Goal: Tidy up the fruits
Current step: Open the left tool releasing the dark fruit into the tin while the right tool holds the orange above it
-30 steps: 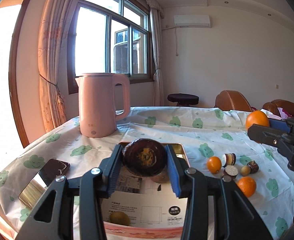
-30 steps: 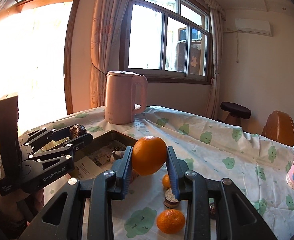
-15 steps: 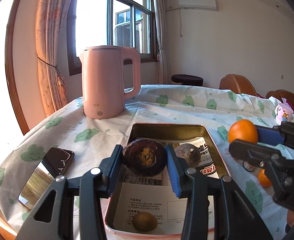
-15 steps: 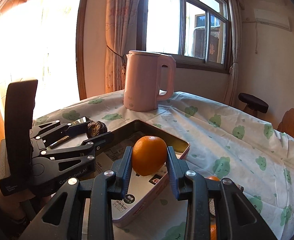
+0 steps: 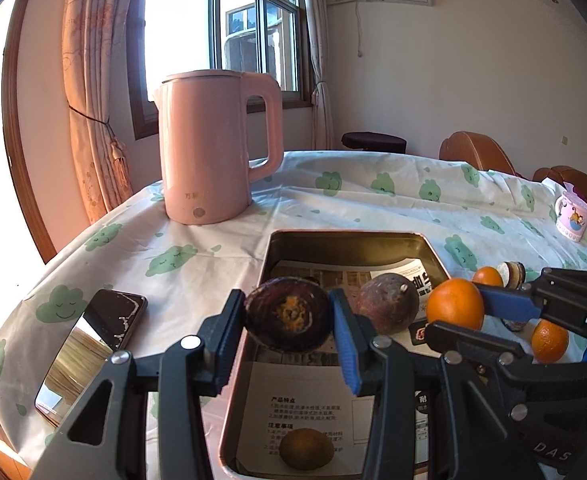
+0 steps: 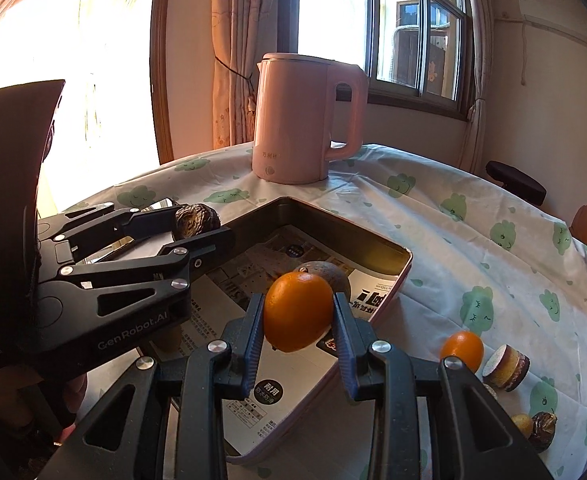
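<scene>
Surface [image 5: 373,216]: covered by a white cloth with green cloud prints; a pink electric kettle [image 5: 213,152] stands at the far side.

Metal tray [image 5: 345,242]: rectangular, lined with printed paper. It holds one whole brown passion fruit [image 5: 385,302] near the middle and one small yellow-green fruit [image 5: 305,449] at the near end. Judged partly filled.

Left gripper [image 5: 289,320]: fingers closed firmly on a halved passion fruit [image 5: 287,314], cut face with orange pulp toward the camera. It is held above the tray's left rim, not yet released.

Right gripper [image 6: 298,316]: fingers clamped on an orange [image 6: 297,310], held above the tray's near right part, just in front of the whole passion fruit. Not yet set down.

Outstanding on the cloth, right of the tray: a small orange [image 6: 462,350], a cut fruit half with pale face [image 6: 507,366], and at the lower right edge a small yellow fruit [image 6: 522,424] beside a dark wrinkled piece [image 6: 543,428]. The left wrist view shows a further orange [image 5: 549,340] there.

Assessment: two fruits placed, two in transit over the tray, several pieces not yet collected. Task roughly at midpoint.
</scene>
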Demonstrator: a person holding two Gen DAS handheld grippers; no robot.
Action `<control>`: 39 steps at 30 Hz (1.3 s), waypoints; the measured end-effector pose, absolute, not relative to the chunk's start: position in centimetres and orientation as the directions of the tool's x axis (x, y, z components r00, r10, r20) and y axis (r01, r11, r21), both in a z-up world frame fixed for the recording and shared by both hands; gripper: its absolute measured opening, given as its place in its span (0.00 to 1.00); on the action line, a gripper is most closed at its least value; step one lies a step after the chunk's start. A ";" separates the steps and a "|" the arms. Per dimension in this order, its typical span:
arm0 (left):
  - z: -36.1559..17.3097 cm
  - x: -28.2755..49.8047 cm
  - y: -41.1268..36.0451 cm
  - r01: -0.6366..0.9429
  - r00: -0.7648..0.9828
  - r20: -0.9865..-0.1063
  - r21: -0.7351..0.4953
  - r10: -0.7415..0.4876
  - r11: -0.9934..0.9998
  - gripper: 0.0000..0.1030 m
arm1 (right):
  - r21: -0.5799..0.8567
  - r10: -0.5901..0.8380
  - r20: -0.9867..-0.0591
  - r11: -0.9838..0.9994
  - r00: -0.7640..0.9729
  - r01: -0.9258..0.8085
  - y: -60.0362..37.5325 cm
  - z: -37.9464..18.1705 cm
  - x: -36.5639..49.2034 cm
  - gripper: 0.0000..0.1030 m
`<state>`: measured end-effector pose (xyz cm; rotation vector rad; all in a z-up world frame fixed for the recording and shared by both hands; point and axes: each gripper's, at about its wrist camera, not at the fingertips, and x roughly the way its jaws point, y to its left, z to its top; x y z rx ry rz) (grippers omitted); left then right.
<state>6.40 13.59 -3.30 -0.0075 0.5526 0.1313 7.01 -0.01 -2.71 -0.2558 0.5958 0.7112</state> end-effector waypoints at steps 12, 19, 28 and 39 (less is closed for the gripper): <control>-4.0 7.1 13.3 -0.119 0.821 -0.557 0.047 0.125 0.992 0.43 | -0.020 0.518 -0.614 0.744 0.595 -0.668 0.4 -3.7 7.5 0.34; -4.0 7.1 13.1 -0.120 0.818 -0.560 0.060 0.133 0.991 0.43 | -0.024 0.505 -0.630 0.747 0.590 -0.665 0.7 -3.9 7.7 0.34; -4.1 7.2 13.0 -0.121 0.817 -0.560 0.068 0.138 0.990 0.43 | -0.042 0.495 -0.632 0.747 0.597 -0.664 0.8 -3.9 7.6 0.34; -4.1 7.0 13.2 -0.130 0.818 -0.557 0.070 0.147 0.989 0.46 | -0.048 0.493 -0.630 0.747 0.600 -0.663 0.9 -3.9 7.4 0.37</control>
